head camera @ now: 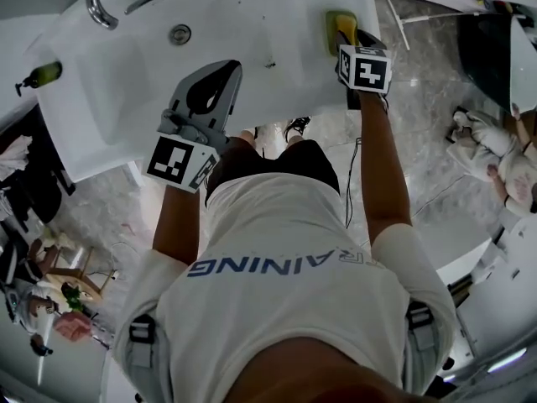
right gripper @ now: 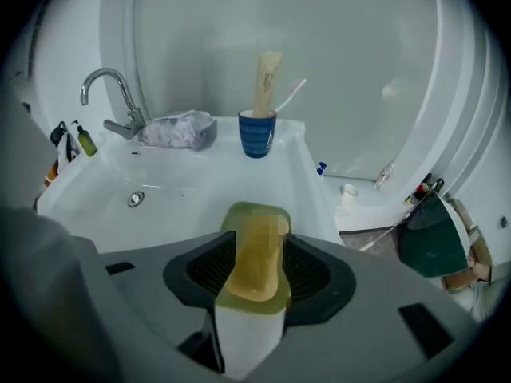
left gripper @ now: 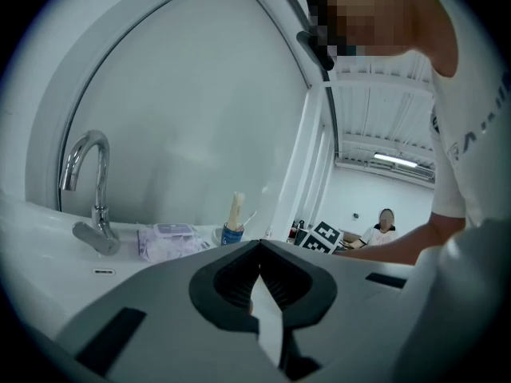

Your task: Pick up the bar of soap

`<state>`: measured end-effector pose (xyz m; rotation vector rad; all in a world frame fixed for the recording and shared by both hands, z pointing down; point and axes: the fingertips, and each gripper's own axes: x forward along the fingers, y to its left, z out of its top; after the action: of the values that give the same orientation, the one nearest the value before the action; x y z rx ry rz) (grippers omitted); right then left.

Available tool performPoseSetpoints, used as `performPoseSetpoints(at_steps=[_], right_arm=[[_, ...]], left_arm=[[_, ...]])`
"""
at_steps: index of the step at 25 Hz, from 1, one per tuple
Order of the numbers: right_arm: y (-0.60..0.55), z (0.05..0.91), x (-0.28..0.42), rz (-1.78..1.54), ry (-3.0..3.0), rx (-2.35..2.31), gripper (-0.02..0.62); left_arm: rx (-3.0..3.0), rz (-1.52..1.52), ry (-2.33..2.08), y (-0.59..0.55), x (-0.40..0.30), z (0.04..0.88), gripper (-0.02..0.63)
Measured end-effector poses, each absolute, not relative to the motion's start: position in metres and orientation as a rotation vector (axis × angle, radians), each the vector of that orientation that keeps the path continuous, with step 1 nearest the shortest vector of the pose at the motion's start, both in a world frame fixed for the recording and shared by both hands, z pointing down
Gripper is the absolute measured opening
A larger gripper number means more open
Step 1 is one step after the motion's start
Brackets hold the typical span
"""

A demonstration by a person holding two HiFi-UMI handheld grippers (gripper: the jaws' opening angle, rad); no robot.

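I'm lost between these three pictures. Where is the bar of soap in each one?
Head view: the bar of soap is at the top, right of centre, on the sink's rim.
Left gripper view: not in it.
Right gripper view: low centre, between the open jaws.
Shared landmark: the chrome tap, visible in all three.

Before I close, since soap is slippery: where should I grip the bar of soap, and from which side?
Probably across its long sides near mid-length, coming from the sink's front edge. The bar of soap lies lengthwise in its green soap dish, in line with the right hand-held gripper, whose open jaws flank it.
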<state>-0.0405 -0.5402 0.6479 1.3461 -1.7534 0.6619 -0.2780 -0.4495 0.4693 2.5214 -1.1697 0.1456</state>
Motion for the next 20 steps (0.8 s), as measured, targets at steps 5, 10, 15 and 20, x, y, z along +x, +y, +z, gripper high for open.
performPoseSetpoints(at_steps=[5,10,15,20], right_arm=[[-0.547,0.658,-0.037,0.679,-1.664,1.371,0.175],[-0.551,0.673,-0.035,0.773,-1.583,1.342,0.193],[-0.557,0.681,-0.037,0.817,-1.543,1.271,0.193],[-0.560,0.673,-0.034,0.736,-1.574,1.276,0.195]], left_arm=[[2.491,0.111,-1.168,-0.458,-0.286,0.473,0.008],[2.489,0.099,-1.180,-0.464,-0.291,0.472,0.008],[2.500,0.088,-1.179,-0.463,-0.291,0.468,0.008],[2.495,0.086,-1.192,-0.453,-0.290,0.461,0.008]])
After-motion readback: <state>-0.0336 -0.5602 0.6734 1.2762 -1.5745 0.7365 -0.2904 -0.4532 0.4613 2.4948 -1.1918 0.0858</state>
